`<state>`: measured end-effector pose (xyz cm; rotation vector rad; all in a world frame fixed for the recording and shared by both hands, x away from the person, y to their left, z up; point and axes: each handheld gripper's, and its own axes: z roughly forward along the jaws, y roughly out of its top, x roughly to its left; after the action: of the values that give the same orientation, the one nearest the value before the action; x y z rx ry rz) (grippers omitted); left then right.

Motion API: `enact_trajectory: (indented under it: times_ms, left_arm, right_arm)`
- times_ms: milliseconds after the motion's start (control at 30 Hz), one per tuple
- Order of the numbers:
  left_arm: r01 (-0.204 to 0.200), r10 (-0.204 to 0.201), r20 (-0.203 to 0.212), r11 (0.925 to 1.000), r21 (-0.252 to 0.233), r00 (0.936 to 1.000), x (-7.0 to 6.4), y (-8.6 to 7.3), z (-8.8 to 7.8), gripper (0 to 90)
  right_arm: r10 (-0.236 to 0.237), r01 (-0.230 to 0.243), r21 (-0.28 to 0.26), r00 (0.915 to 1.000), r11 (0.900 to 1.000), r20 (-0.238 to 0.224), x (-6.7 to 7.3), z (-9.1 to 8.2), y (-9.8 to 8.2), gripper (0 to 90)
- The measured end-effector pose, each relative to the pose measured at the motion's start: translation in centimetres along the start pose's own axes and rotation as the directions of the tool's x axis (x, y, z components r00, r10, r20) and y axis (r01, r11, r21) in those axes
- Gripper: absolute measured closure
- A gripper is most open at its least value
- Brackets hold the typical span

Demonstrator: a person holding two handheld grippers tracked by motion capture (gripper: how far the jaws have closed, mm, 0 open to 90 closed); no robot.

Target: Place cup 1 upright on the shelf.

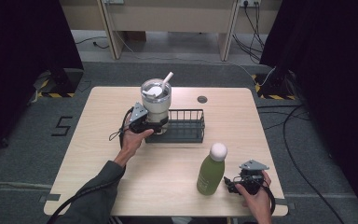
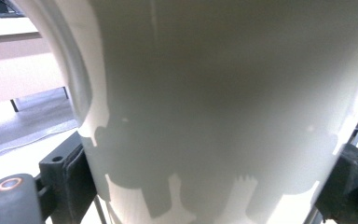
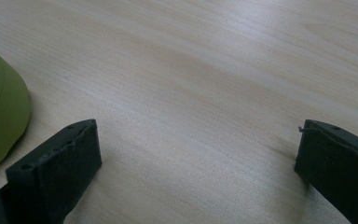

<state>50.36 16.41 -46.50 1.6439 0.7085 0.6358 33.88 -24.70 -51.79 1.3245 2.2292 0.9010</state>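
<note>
A tall cream tumbler [image 1: 155,106] with a clear lid and a white straw [image 1: 167,77] stands upright at the left end of a black wire basket [image 1: 186,126], which sits near the middle of the pale wooden surface [image 1: 102,154]. Whether its base rests inside the basket or is held just above the wire, I cannot tell. The left claw [image 1: 156,125] pinches the tumbler low on its body; in the left gripper view the cup's smooth wall [image 2: 223,93] sits between the two black jaws, one pressed to each side.

Toward the near right of the basket, well apart from it, a green bottle [image 1: 210,173] with a white rounded cap [image 1: 218,151] stands upright. The right claw [image 1: 231,185] rests just beside the bottle on the far side from the basket, its jaws spread wide over bare wood and gripping nothing; the bottle's green edge [image 3: 0,121] shows past one jaw.

The tumbler looks rigid and probably insulated, so likely heavy for its size, more so if filled. Its glossy tapered wall could slip downward through the pads, so a firm squeeze on the narrow lower body seems right. The straw and lid are poor places to hold.
</note>
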Motion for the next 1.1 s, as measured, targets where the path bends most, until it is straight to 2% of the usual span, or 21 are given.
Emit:
enact_trajectory:
  times_ms: [33,67,100,133,167,233,267,300,333,667,700,767,800,833,1100]
  left_arm:
    - [-0.015,0.015,-0.002,0.9999,-0.001,0.9999,0.13,0.01,-0.03,10.3]
    - [-0.014,0.014,-0.006,0.9999,-0.004,0.9999,0.09,-0.04,-0.05,10.3]
    - [0.035,-0.035,-0.002,0.9994,-0.007,0.9994,-0.32,-0.18,-0.05,10.2]
    - [-0.013,0.013,-0.008,0.9998,-0.011,0.9999,-0.04,-0.16,-0.03,10.1]
    - [0.035,-0.035,-0.003,0.9993,-0.014,0.9994,-0.37,-0.28,0.00,10.1]
    - [0.039,-0.039,-0.003,0.9991,-0.016,0.9992,-0.38,-0.31,-0.01,10.0]
    - [-0.002,0.002,-0.007,0.9999,-0.014,1.0000,-0.08,-0.22,-0.05,9.9]
    - [-0.005,0.005,-0.006,0.9999,-0.014,1.0000,-0.04,-0.21,-0.08,9.8]
    - [0.043,-0.043,-0.002,0.9989,-0.017,0.9991,-0.35,-0.31,-0.09,9.7]
    - [0.038,-0.039,-0.023,0.9991,-0.018,0.9990,-0.59,-0.19,-0.34,9.6]
    - [0.032,-0.032,-0.026,0.9992,-0.023,0.9991,-0.65,-0.25,-0.36,9.6]
    - [-0.040,0.039,-0.037,0.9988,-0.028,0.9985,-0.27,-0.20,-0.40,9.6]
    - [-0.021,0.020,-0.040,0.9992,-0.033,0.9990,-0.42,-0.28,-0.40,9.5]
    - [0.026,-0.027,-0.036,0.9990,-0.037,0.9990,-0.72,-0.37,-0.38,9.3]
    - [0.031,-0.032,-0.026,0.9988,-0.037,0.9991,-0.64,-0.37,-0.45,9.3]
  right_arm:
    - [0.000,0.000,0.000,1.0000,1.000,0.000,0.00,0.00,0.00,0.3]
    - [0.000,0.000,0.000,1.0000,1.000,0.000,0.00,0.00,0.00,0.3]
    - [0.000,0.000,0.000,1.0000,1.000,0.000,0.00,0.00,0.00,0.3]
    - [0.000,0.000,0.000,1.0000,1.000,0.000,0.00,0.00,0.00,0.3]
    - [0.000,0.000,0.000,1.0000,1.000,0.000,0.00,0.00,0.00,0.3]
    - [0.000,0.000,0.000,1.0000,1.000,0.000,0.00,0.00,0.00,0.3]
    - [0.000,0.000,0.000,1.0000,1.000,0.000,0.00,0.00,0.00,0.3]
    - [0.000,0.000,0.000,1.0000,1.000,0.000,0.00,0.00,0.00,0.3]
    - [0.000,0.000,0.000,1.0000,1.000,0.000,0.00,0.00,0.00,0.3]
    - [0.000,0.000,0.000,1.0000,1.000,0.000,0.00,0.00,0.00,0.3]
    - [0.000,0.000,0.000,1.0000,1.000,0.000,0.00,0.00,0.00,0.3]
    - [-0.001,0.001,0.000,1.0000,1.000,0.000,0.00,0.00,0.00,0.3]
    - [0.000,0.000,0.000,1.0000,1.000,0.000,0.00,0.00,0.00,0.3]
    - [0.000,0.000,0.000,1.0000,1.000,0.000,0.00,0.00,0.00,0.3]
    - [0.000,0.000,0.000,1.0000,1.000,0.000,0.00,0.00,0.00,0.3]
